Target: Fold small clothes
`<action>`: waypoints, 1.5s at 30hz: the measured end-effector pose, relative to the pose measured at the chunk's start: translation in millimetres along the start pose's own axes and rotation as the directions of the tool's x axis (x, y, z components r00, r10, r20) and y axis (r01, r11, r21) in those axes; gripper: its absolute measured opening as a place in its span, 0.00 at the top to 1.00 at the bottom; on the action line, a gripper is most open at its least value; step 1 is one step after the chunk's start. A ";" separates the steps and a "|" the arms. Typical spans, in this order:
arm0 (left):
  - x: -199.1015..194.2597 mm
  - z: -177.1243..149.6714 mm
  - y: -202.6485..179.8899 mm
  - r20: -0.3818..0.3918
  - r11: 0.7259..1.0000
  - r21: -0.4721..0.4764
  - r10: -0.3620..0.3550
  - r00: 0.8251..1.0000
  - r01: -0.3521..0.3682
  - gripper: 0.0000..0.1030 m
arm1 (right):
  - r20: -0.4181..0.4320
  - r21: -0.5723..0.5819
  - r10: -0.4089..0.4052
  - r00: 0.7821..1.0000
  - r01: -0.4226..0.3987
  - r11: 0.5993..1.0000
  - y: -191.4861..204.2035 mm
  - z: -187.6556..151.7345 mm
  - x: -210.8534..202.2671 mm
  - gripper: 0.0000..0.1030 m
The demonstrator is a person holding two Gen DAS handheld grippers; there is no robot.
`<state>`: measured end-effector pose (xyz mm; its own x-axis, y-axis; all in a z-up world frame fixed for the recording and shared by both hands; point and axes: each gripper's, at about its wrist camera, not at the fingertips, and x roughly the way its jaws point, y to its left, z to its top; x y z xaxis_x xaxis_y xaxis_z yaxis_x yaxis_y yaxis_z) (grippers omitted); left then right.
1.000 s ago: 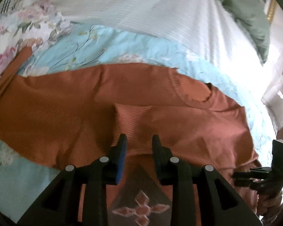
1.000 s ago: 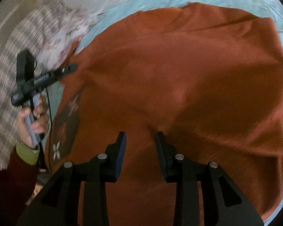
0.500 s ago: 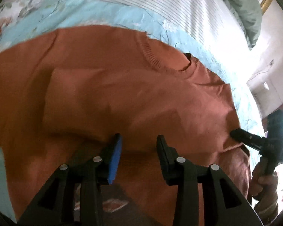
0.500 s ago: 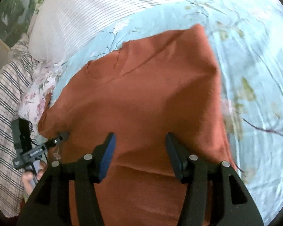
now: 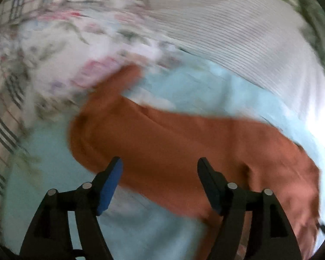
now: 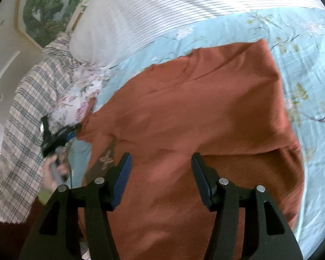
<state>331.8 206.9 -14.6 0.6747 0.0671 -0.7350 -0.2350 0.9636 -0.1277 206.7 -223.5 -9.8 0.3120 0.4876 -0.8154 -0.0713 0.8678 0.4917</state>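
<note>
A rust sweater point(image 6: 195, 119) lies on a blue sheet point(image 6: 303, 49). Both the left gripper point(image 5: 159, 173) and right gripper point(image 6: 161, 169) have just been opened wide, nothing held. The sleeve point(image 5: 119, 86) at ten o'clock is best pinched at its cuff and folded inward.

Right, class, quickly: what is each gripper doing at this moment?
Left gripper: open, jaws just widened, nothing between them, above the orange sweater.
Right gripper: open, holding nothing, over the sweater.

left gripper point(image 5: 159, 169) just opened wide, right gripper point(image 6: 161, 164) open (both empty)
</note>
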 end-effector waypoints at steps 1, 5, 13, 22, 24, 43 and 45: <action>8.4 11.4 4.8 0.010 0.999 0.010 0.047 0.999 -0.047 0.29 | -0.006 -0.005 0.009 1.000 -0.009 1.000 4.4 -3.0 0.6 0.42; 47.3 42.9 17.6 0.014 0.980 0.080 0.181 0.983 -0.181 0.27 | -0.032 -0.008 0.035 0.999 -0.035 0.999 16.1 -9.0 7.2 0.42; 121.4 78.8 44.9 -0.109 0.971 0.095 0.228 0.967 -0.219 0.48 | -0.067 0.012 0.054 0.996 -0.054 0.998 14.7 -13.5 16.5 0.42; 41.6 72.0 42.1 0.033 0.999 -0.006 -0.054 0.998 0.054 0.93 | -0.041 0.019 0.086 0.995 -0.085 0.996 13.5 -16.5 14.1 0.42; 18.1 62.9 25.1 0.075 0.995 0.024 -0.097 0.992 0.096 0.94 | -0.037 0.020 0.092 0.995 -0.091 0.996 14.4 -16.5 13.2 0.42; -53.0 -99.2 -282.3 -0.100 0.762 0.370 -0.535 0.839 0.530 0.94 | 0.117 0.120 0.027 0.993 -0.041 0.992 -32.5 -17.6 -36.6 0.42; -42.7 -111.5 -300.3 -0.126 0.756 0.409 -0.509 0.852 0.512 0.94 | 0.127 0.133 0.019 0.992 -0.035 0.991 -39.2 -17.6 -40.3 0.42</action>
<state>295.6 -114.2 -19.1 0.6063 -0.4656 -0.6447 0.4535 0.8684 -0.2006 180.2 -275.5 -1.5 0.4282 0.4876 -0.7609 0.0440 0.8297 0.5565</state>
